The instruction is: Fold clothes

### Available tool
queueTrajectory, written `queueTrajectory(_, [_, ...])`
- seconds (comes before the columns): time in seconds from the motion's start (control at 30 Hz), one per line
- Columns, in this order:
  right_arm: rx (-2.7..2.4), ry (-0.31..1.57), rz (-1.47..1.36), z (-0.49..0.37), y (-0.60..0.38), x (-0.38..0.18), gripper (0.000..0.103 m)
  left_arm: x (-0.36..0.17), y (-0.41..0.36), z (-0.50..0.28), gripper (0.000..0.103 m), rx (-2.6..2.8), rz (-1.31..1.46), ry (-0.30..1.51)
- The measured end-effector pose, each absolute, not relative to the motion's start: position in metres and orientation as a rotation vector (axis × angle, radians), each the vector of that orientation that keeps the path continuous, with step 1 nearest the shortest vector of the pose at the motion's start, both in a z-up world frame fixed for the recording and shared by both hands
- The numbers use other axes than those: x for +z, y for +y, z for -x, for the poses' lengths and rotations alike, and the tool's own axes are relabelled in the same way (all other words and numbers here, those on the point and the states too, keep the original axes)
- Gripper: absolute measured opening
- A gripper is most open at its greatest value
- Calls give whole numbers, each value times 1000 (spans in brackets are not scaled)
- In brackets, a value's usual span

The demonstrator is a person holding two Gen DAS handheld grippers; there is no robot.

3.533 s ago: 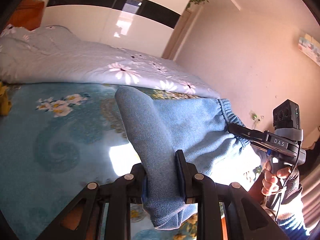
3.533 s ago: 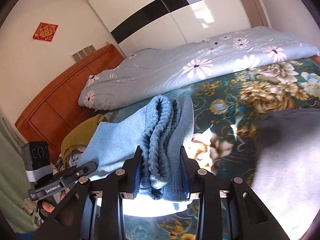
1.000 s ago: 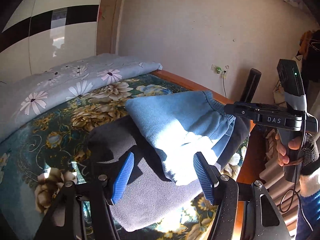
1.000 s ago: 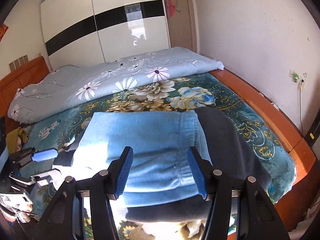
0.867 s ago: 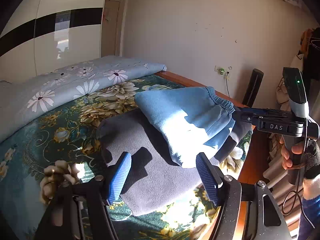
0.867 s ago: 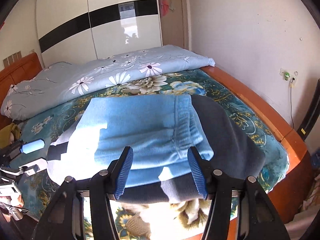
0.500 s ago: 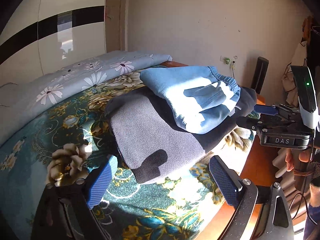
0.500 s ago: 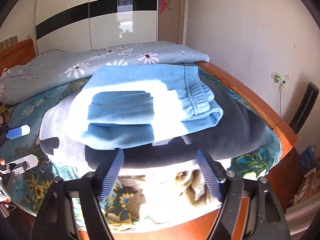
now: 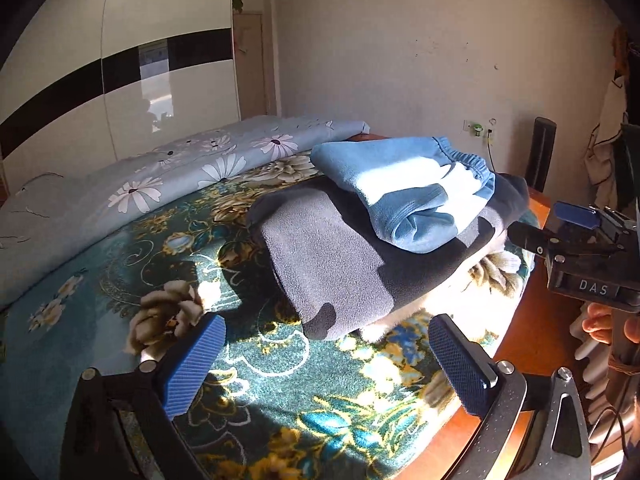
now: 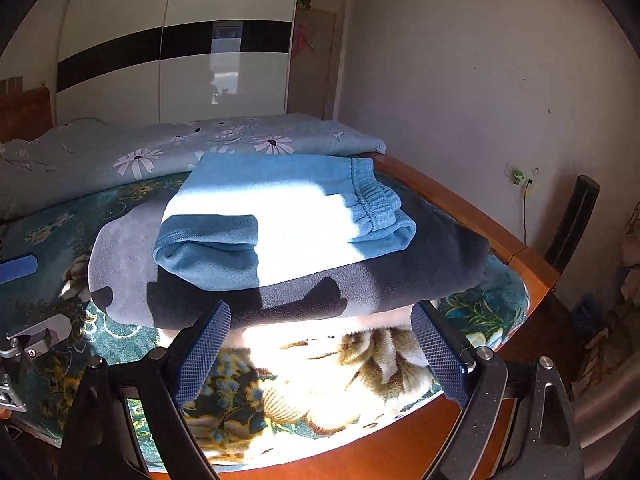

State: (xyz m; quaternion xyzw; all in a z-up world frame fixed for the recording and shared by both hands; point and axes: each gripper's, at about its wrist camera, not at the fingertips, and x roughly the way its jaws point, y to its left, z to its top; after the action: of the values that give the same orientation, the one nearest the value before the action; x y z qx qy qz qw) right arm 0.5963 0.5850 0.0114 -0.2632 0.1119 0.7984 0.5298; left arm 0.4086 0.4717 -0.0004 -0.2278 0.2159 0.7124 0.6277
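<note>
My left gripper [image 9: 326,360] hung over the floral blanket [image 9: 120,280], its blue fingers [image 9: 192,360] spread wide and gripping nothing, well short of the clothes. Ahead of it lay the dark grey garment [image 9: 328,264], folded flat on the bed near the corner, and right on top sat the folded light blue sweatpants [image 9: 400,192], waistband toward the wall side. Behind the stack, the daisy-print quilt [image 9: 160,176] ran along the far side of the bed. Over to the right, my right gripper [image 10: 320,344] hovered at the bed's wooden edge [image 10: 460,208], fingers [image 10: 438,356] spread apart as well, empty, pointing at the near side of the grey garment [image 10: 360,280] without touching it. From there the blue sweatpants [image 10: 280,216] sat squarely centred on the grey layer, sunlight across both.
</note>
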Motion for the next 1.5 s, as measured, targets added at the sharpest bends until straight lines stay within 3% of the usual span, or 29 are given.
queueTrajectory(1.5, [1930, 255, 735, -564, 539, 14, 93, 14, 435, -402, 103, 1718, 498, 485])
